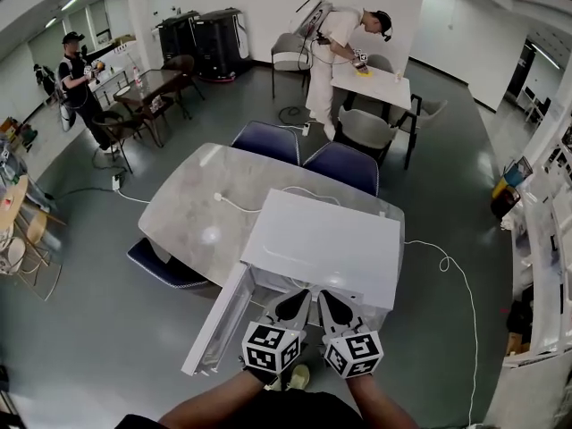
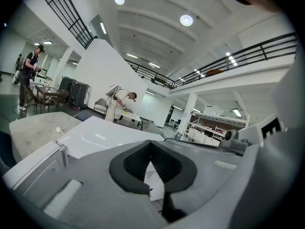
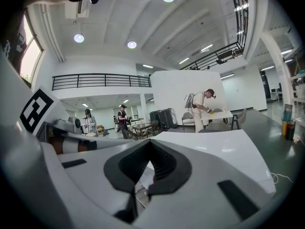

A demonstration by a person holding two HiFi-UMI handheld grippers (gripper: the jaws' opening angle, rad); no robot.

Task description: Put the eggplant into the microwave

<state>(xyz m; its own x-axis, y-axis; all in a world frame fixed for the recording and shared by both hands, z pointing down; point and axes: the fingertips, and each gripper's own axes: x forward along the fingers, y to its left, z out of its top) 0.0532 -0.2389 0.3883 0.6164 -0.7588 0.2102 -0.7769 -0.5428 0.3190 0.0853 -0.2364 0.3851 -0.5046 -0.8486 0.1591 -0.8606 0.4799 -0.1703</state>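
Note:
A white microwave stands at the near edge of a marble table, its door swung open toward the left. Both grippers are held side by side just in front of its opening, pointing into it. The left gripper is shut with nothing between its jaws, and the left gripper view shows those jaws meeting above the microwave's top. Beside it the right gripper is also shut and empty, with the microwave's top ahead of it. No eggplant shows in any view.
Two blue chairs stand at the table's far side and another at its left. A white cable lies on the table; a cord trails on the floor at right. People work at tables farther back.

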